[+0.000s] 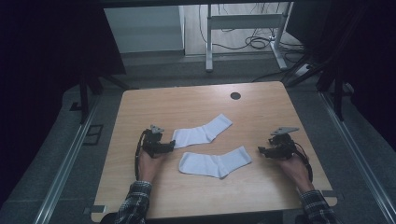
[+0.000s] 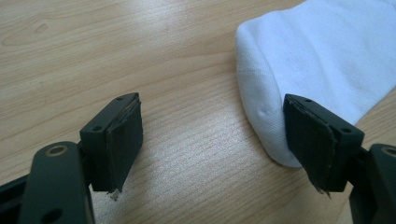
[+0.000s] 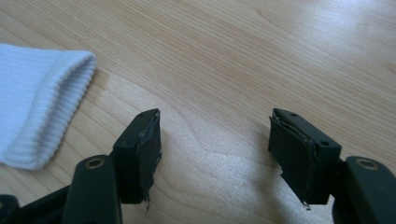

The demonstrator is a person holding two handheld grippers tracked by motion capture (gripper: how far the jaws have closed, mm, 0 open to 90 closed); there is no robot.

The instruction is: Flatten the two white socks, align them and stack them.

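Note:
Two white socks lie flat on the wooden table (image 1: 187, 102). The far sock (image 1: 201, 131) runs from its toe at the left up to its cuff at the right. The near sock (image 1: 214, 162) lies below it. My left gripper (image 1: 169, 145) is open, low over the table beside the far sock's toe (image 2: 299, 70), which reaches its right jaw. My right gripper (image 1: 262, 150) is open too, just right of the near sock's ribbed cuff (image 3: 39, 107), with bare wood between its jaws.
A round dark cable hole (image 1: 235, 95) sits near the table's far edge. Behind the table stand a white desk frame (image 1: 243, 28) and loose cables on the floor. Dark curtains hang at both sides.

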